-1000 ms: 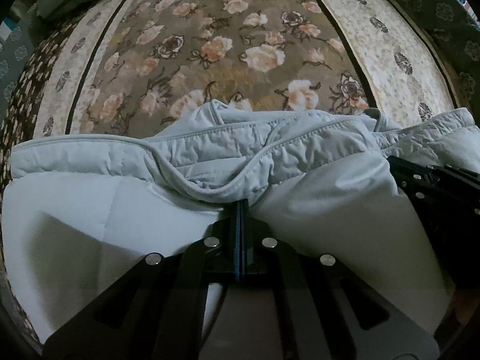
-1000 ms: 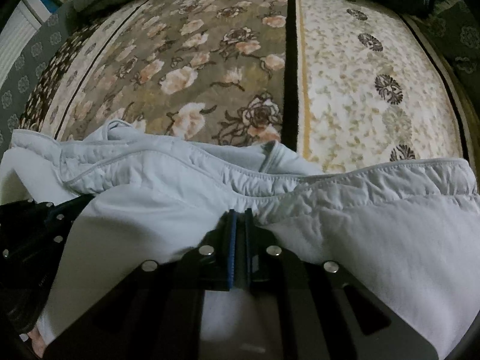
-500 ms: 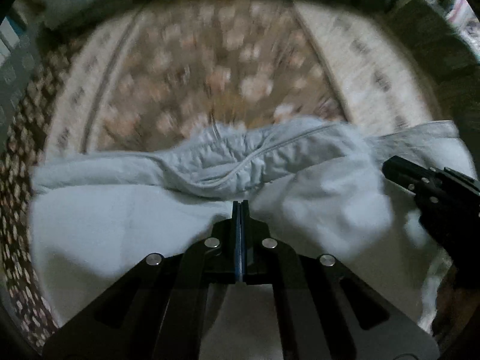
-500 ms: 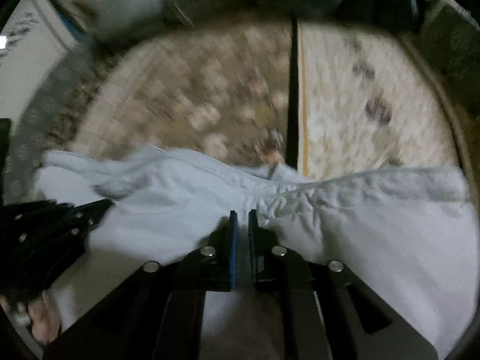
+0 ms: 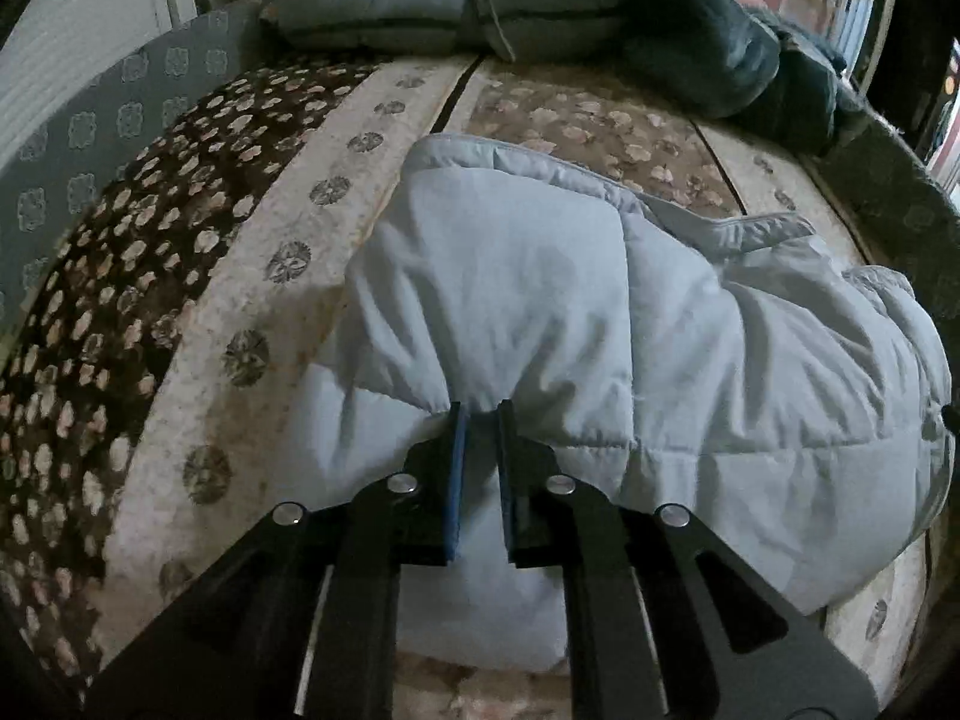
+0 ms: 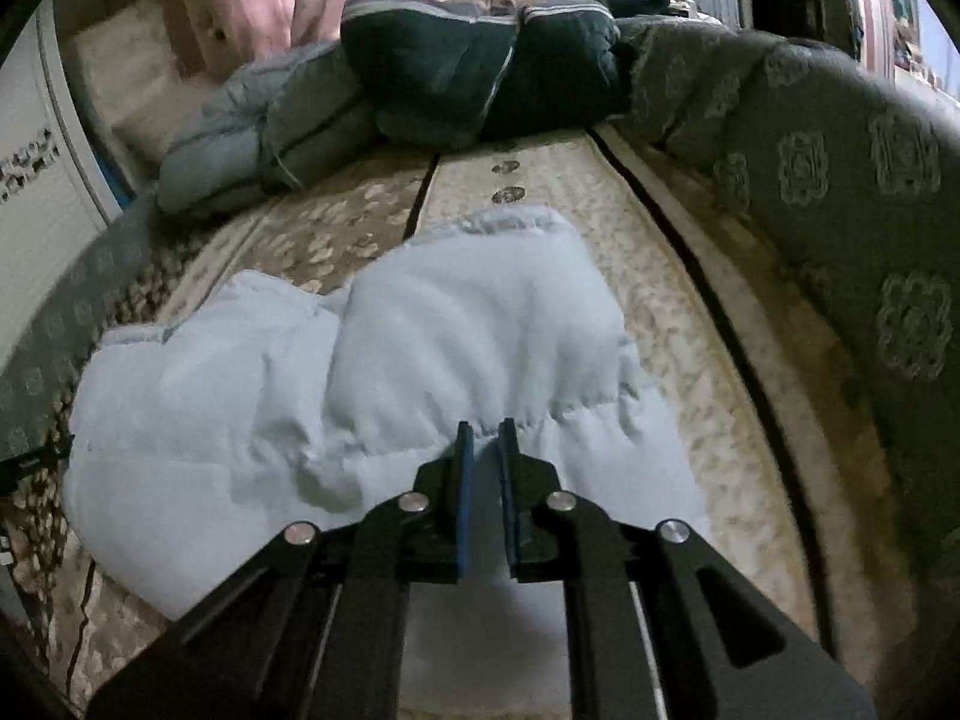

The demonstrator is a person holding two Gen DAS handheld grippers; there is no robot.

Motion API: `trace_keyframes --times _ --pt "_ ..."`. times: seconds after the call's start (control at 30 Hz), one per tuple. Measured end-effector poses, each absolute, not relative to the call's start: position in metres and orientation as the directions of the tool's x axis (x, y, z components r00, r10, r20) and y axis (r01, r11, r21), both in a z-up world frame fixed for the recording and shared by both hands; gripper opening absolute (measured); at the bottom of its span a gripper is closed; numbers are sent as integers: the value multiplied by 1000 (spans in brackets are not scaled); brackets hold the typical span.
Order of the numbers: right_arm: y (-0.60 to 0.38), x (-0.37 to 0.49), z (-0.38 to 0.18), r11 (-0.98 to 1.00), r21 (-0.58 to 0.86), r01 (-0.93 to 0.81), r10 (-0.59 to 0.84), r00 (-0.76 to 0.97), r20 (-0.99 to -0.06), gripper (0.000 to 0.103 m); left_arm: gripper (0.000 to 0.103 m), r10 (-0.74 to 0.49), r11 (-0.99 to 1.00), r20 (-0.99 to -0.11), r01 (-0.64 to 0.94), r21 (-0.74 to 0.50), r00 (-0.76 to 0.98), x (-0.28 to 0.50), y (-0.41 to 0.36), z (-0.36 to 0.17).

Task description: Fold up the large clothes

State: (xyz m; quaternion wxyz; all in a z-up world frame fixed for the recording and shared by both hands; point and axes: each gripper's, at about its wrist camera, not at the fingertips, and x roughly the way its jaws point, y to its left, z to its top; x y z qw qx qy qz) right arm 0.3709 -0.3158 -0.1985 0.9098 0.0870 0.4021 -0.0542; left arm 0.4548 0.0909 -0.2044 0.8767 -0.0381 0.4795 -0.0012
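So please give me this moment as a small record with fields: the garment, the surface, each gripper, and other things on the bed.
garment: pale blue padded jacket, folded over, lying bunched
surface: floral bedspread
left gripper: jaws slightly apart, tips at the jacket's fold, fabric between them
right gripper: jaws slightly apart, tips at a stitched seam
behind: grey-blue padded garment and dark padded garment, piled at the far end

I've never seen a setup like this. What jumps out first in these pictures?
A puffy pale-blue jacket lies bunched in the middle of a floral bedspread. Each black hand-held gripper, left and right, has its fingers slightly parted at the jacket's near edge. Dark folded jackets are piled at the far end.
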Motion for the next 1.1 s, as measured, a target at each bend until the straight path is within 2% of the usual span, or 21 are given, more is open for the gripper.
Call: trace_keyframes --times 0.07,0.13,0.6,0.67,0.73,0.77,0.9,0.93,1.0,1.03,1.07,1.1 --pt "-311 378 -210 985 73 155 -46 652 -756 8 7 -14 999 -851 -17 -27 525 460 84 -216" --pt "-314 385 -222 984 96 150 -24 646 -763 8 6 -2 1000 -865 -18 -13 502 467 79 -228" --pt "-319 425 -257 987 110 114 11 642 -767 2 0 -4 1000 -895 7 -1 447 508 73 -274" --pt "-320 420 -249 987 113 117 13 634 -773 3 0 16 1000 -892 6 20 453 505 71 -271" --pt "-325 409 -232 984 126 125 17 641 -767 7 0 33 999 -879 -1 37 476 493 71 -261" --pt "-328 397 -221 982 151 118 37 656 -754 11 0 15 1000 -874 7 21 486 483 73 -253" --pt "-338 344 -180 978 184 99 63 702 -710 11 3 -32 999 -847 35 -16 531 442 80 -223" --pt "-341 333 -175 976 192 100 70 692 -718 13 8 -42 999 -843 36 -27 536 431 83 -217" --pt "-345 316 -169 973 206 101 88 665 -741 31 15 -49 999 -847 31 -38 530 415 90 -209" --pt "-347 311 -169 975 199 98 88 655 -751 49 20 -52 999 -847 27 -44 530 408 93 -206" --pt "-346 302 -169 981 169 90 70 651 -755 53 23 -47 999 -845 21 -42 533 403 93 -206" --pt "-344 294 -171 989 127 81 45 647 -761 55 33 -31 999 -838 13 -29 545 393 95 -205"
